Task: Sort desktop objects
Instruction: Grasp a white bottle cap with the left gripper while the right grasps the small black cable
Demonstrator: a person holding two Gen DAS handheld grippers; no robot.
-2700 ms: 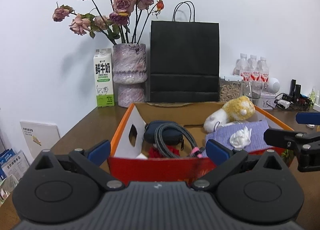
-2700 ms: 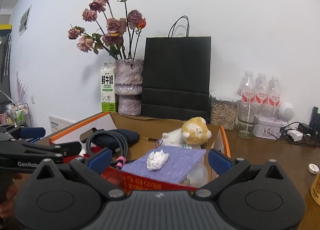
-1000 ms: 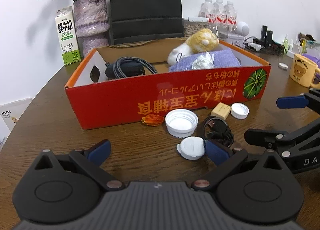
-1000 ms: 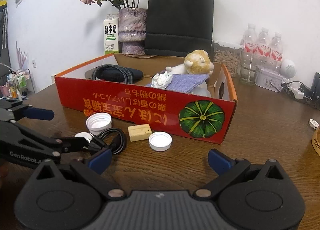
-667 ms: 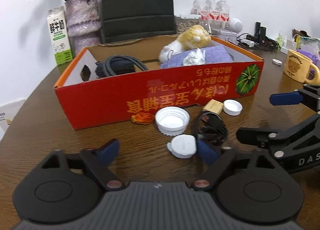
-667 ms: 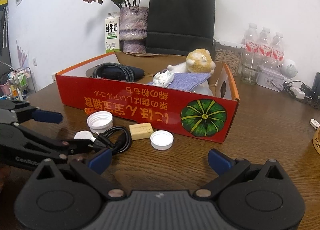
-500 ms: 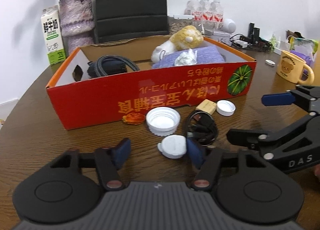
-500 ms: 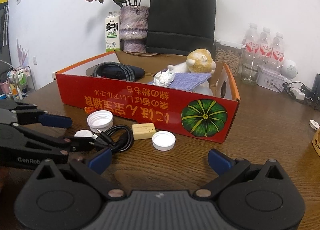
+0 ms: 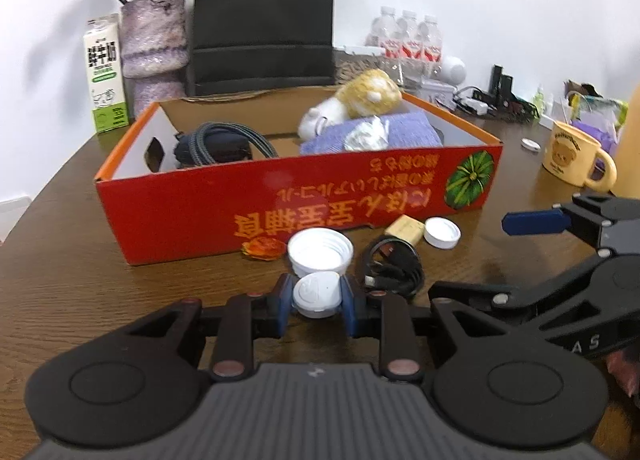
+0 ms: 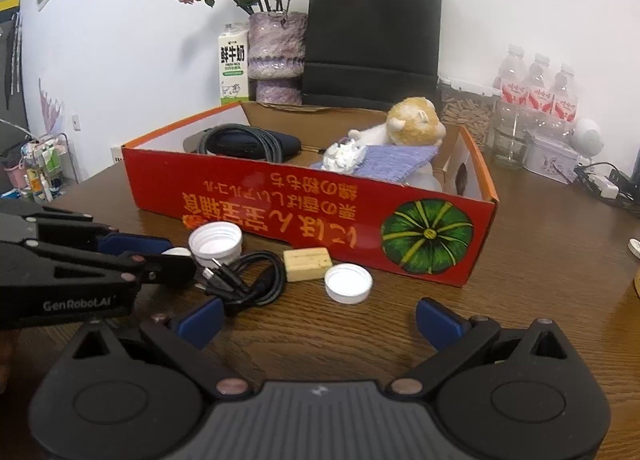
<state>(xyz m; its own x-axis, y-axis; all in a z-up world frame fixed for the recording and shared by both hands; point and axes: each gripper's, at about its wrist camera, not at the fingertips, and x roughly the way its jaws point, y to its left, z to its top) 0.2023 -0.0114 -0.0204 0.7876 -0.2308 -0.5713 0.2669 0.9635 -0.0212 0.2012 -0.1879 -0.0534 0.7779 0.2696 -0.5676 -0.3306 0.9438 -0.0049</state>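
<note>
**Plastic, cardboard and wood grain**

The table [image 10: 540, 260] is dark wood with visible grain and a soft sheen. The box [image 10: 304, 216] is cardboard, glossy red print outside, plain brown inside. The caps [image 10: 347, 283] look like smooth white plastic. The cable [image 10: 256, 280] is shiny black. The block [image 10: 307, 258] looks like pale wood. The towel [image 9: 400, 132] is ribbed cloth, the toy [image 10: 412, 124] fuzzy plush. The bag [image 10: 372, 40] is matt black paper.

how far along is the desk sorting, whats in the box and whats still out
Partly done. The red box already holds a dark pouch with a cable, a plush toy and a purple cloth. In hand: the left claw is shut on a small white cap. The right claw is open. Still on the table: large white lid, black cable, wooden block, another white cap, orange bit.
</note>
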